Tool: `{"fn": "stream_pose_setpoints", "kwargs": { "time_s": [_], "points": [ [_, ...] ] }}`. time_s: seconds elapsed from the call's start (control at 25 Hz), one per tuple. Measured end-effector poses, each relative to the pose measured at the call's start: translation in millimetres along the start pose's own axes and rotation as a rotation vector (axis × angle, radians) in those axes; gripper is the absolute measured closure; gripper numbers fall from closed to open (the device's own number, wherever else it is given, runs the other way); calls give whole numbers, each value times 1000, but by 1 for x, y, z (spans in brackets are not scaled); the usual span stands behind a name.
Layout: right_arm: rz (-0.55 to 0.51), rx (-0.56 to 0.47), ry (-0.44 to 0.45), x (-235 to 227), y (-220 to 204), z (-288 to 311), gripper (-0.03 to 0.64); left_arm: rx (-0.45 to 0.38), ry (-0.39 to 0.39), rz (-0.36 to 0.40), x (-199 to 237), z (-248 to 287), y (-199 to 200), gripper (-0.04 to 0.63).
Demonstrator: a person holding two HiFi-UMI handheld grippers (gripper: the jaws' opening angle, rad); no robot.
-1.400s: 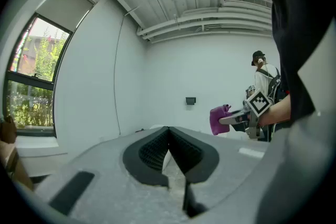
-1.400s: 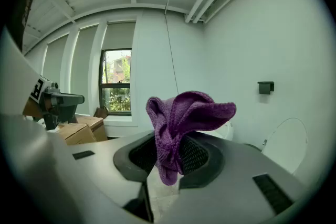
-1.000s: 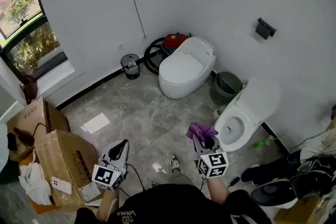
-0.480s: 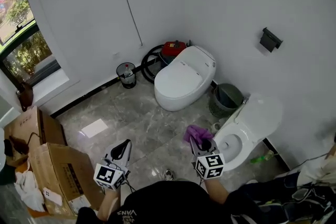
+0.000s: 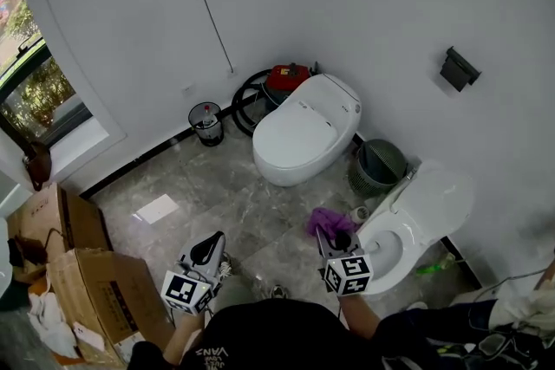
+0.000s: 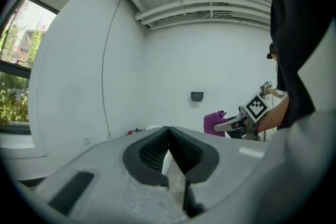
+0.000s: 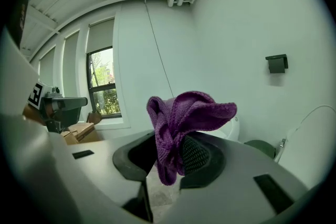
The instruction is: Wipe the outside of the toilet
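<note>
A closed white toilet (image 5: 303,130) stands by the back wall. A second toilet (image 5: 390,249) at the right is open, its lid (image 5: 442,195) raised. My right gripper (image 5: 329,234) hovers just left of that open bowl, shut on a bunched purple cloth (image 5: 325,219) (image 7: 184,118) that sticks up from between the jaws. In the left gripper view the cloth (image 6: 214,122) shows at the right. My left gripper (image 5: 211,243) (image 6: 169,132) hangs over the grey floor at the lower left, shut with nothing in it.
A green mesh bin (image 5: 375,162) sits between the toilets. A red machine with a black hose (image 5: 279,80) and a small bin (image 5: 205,120) stand by the back wall. Cardboard boxes (image 5: 91,290) fill the lower left. A black holder (image 5: 458,68) is on the right wall.
The head view has swung a little left and down. My right gripper keeps the cloth beside the open bowl; my left gripper has drifted slightly right.
</note>
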State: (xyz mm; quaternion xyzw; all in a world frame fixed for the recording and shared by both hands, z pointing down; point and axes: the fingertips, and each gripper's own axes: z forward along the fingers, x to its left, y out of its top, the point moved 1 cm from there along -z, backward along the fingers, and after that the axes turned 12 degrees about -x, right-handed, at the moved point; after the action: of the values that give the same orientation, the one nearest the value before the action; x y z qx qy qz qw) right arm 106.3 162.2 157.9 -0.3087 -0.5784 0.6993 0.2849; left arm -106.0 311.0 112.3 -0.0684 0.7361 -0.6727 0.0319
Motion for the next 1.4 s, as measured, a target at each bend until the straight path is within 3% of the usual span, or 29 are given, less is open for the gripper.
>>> {"fn": "stream_pose_setpoints", "kwargs": {
  "time_s": [0.32,0.68,0.96,1.2,1.4],
  "points": [
    [29,-5,-150,-7,3,50,512,59,-165,-12,56,66,-6,586],
    [62,-16,-359,-1,0,101,512,64,-467,-4,106,148,-22,586],
    [56,-21,-477,1,-9,132,511,79,-637,-5,125,191,-39,586],
    [39,-8,-455,-25,-25,153,511,107,-651,-13,112,224,-64,586],
    [-1,24,-387,-57,-46,171,511,144,-618,-28,94,253,-92,586]
  ]
}}
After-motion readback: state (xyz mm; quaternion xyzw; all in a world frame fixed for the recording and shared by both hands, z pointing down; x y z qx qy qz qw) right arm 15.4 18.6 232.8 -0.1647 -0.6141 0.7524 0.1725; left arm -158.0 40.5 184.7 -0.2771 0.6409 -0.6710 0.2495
